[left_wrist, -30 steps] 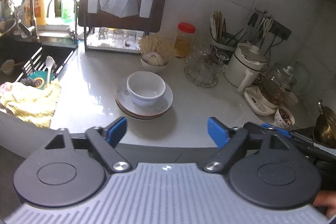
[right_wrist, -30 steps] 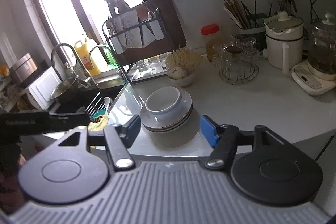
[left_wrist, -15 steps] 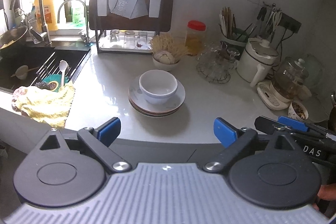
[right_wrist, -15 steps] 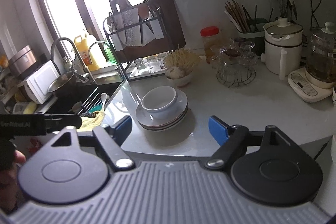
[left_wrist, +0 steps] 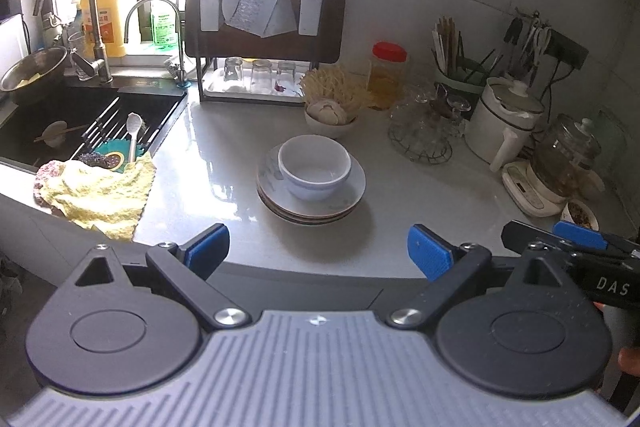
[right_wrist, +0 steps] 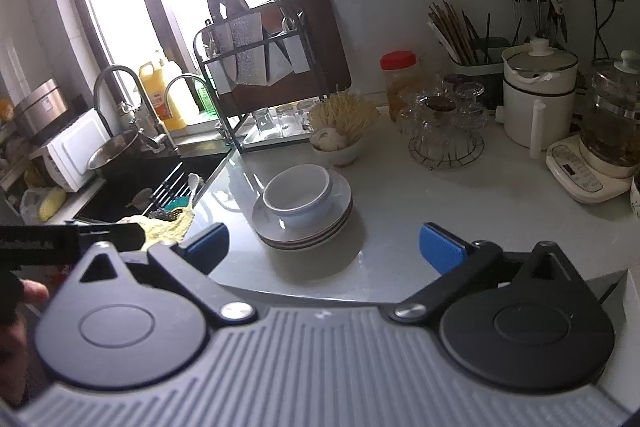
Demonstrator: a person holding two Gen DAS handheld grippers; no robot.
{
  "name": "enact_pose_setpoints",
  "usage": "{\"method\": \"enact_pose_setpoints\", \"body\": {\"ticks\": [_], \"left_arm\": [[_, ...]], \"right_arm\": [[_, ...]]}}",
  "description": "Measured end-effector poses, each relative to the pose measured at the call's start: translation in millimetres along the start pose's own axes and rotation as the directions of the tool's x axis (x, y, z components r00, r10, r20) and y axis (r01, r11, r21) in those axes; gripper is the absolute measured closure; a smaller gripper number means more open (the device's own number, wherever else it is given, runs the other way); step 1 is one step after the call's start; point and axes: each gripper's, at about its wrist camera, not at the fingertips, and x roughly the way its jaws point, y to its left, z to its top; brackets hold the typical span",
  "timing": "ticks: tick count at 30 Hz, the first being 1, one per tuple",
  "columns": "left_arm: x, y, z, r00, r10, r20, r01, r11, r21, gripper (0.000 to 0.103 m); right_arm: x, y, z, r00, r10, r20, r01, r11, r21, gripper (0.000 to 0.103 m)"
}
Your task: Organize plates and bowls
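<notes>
A white bowl [left_wrist: 314,166] sits on a stack of white plates [left_wrist: 344,205] in the middle of the grey countertop. The bowl [right_wrist: 297,193] and the plates [right_wrist: 340,215] also show in the right wrist view. My left gripper [left_wrist: 318,251] is open and empty, held back from the stack above the counter's front edge. My right gripper [right_wrist: 324,247] is open and empty too, also short of the stack. The right gripper's blue-tipped finger [left_wrist: 576,234] shows at the far right of the left wrist view.
A sink [left_wrist: 44,123] with a drying rack and a yellow cloth [left_wrist: 100,193] lies to the left. A knife and glass rack [left_wrist: 260,39] stands at the back. A bowl of mushrooms [left_wrist: 332,111], a wire glass stand [left_wrist: 424,135], a white pot [left_wrist: 508,123] and a glass kettle [left_wrist: 568,159] crowd the right.
Both grippers have pulled back and up from the stack, so the bowl and plates look smaller and farther. Both jaws have stayed open; the dishes have not moved.
</notes>
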Motion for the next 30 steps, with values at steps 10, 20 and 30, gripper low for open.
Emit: {"method": "enact_pose_setpoints", "body": {"ticks": [10,20,30], "left_arm": [[3,-4,0,1.000,0.018,0.002,-0.018,1.000,0.013,0.005],[-3,-11,-7,0.999,0.036,0.011,-0.036,0.999,0.026,0.005],[-9,-9,-11,0.999,0.034,0.026,-0.034,0.999,0.010,0.005]], "right_arm": [[0,-2,5,1.000,-0.003,-0.001,0.003,1.000,-0.009,0.000],[-2,-3,5,1.000,0.013,-0.001,-0.013,1.000,-0.028,0.000],[-4,-3,3,1.000,0.011,-0.005,-0.011,0.999,-0.051,0.000]]}}
